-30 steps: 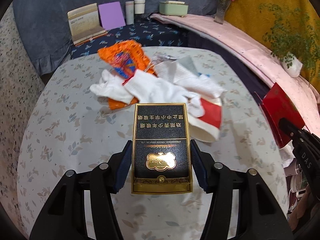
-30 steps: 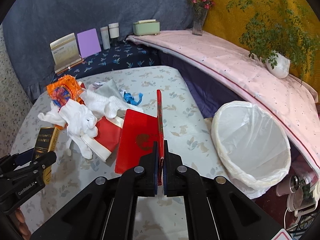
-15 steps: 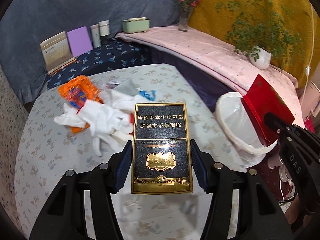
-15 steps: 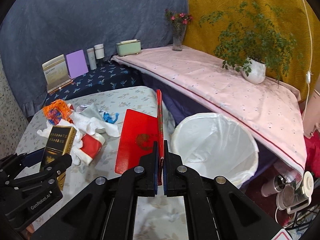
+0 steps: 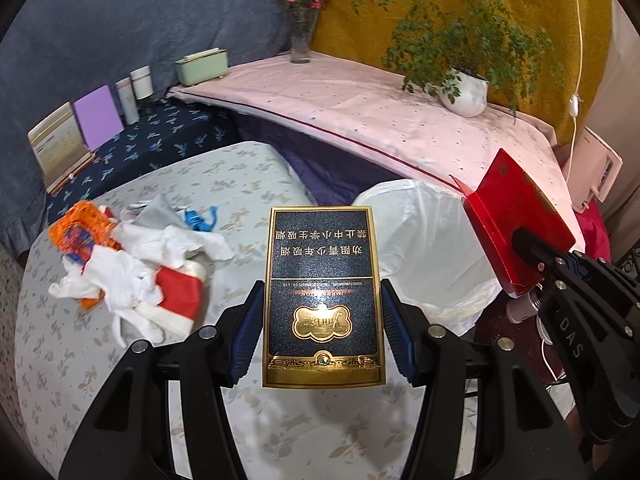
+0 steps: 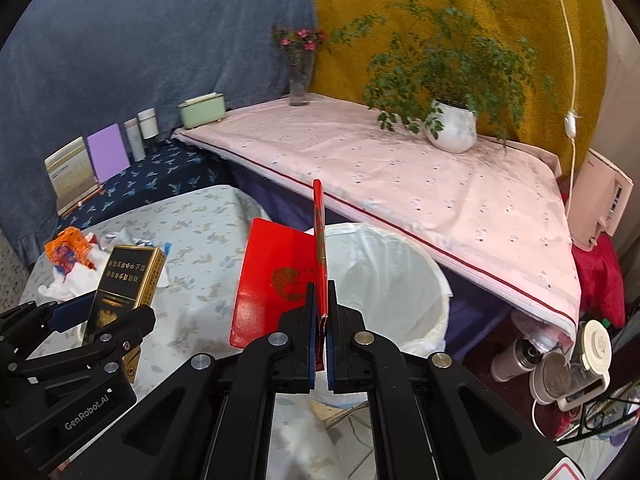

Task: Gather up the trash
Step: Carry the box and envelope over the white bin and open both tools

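Care means bringing both loads over the white-lined round bin before releasing: left fingers clamp the black-and-gold cigarette box, right fingers pinch the flattened red card packet.

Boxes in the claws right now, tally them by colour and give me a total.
Black and gold box, in the left claw: 1
Red box, in the right claw: 1
Total: 2
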